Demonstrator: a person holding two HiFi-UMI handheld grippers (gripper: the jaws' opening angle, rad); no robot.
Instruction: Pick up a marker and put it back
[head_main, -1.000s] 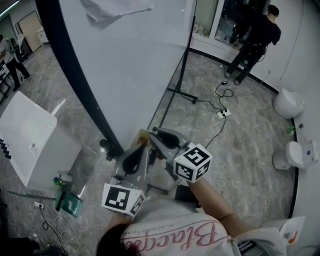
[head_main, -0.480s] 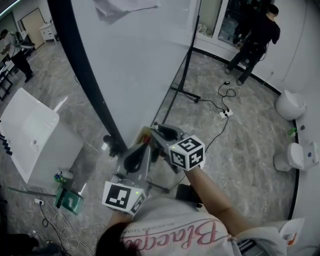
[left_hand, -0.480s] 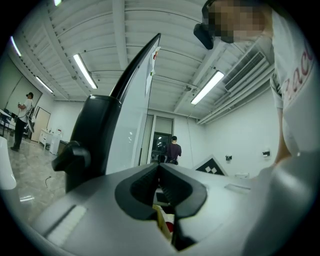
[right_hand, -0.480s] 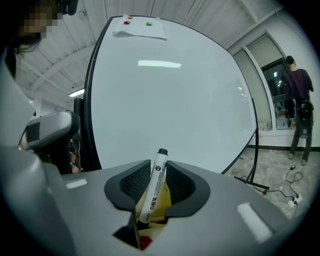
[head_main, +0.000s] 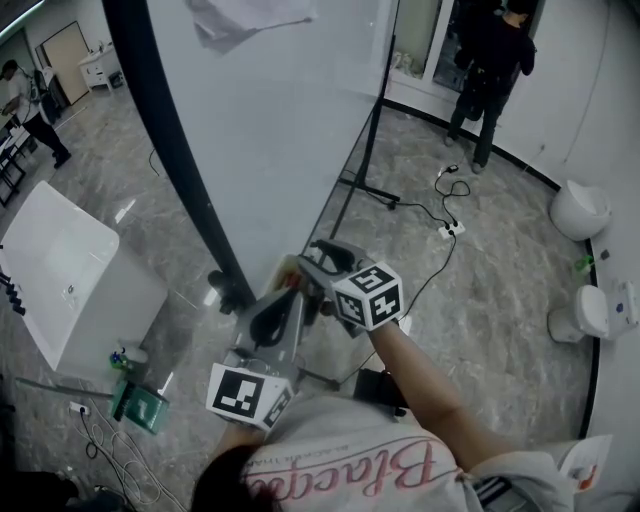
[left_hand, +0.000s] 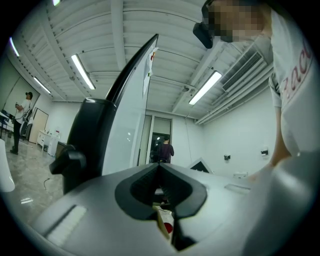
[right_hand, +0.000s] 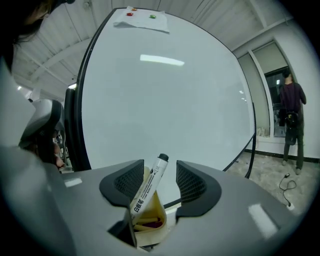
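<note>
Right gripper (right_hand: 159, 180): jaws wide around marker (right_hand: 149, 189), gap at one side.
Marker: tilted in cup (right_hand: 152, 220) at whiteboard's (head_main: 270, 120) lower edge.
Left gripper (left_hand: 159, 172): jaws together.
Floor (head_main: 490, 270): grey stone, right of whiteboard.

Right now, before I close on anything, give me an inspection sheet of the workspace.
Surface: whiteboard blank, with one paper sheet pinned at its top.
Job's things: marker stands tilted, cap up, in the yellow holder.
Clutter: green object on the floor beside a white box.
Grippers: right gripper has its jaws apart on either side of the marker; left gripper has its jaws together, holding nothing.
Cables: power strip with its cable on the floor past the whiteboard stand.
Surroundings: person standing at the far doorway.
</note>
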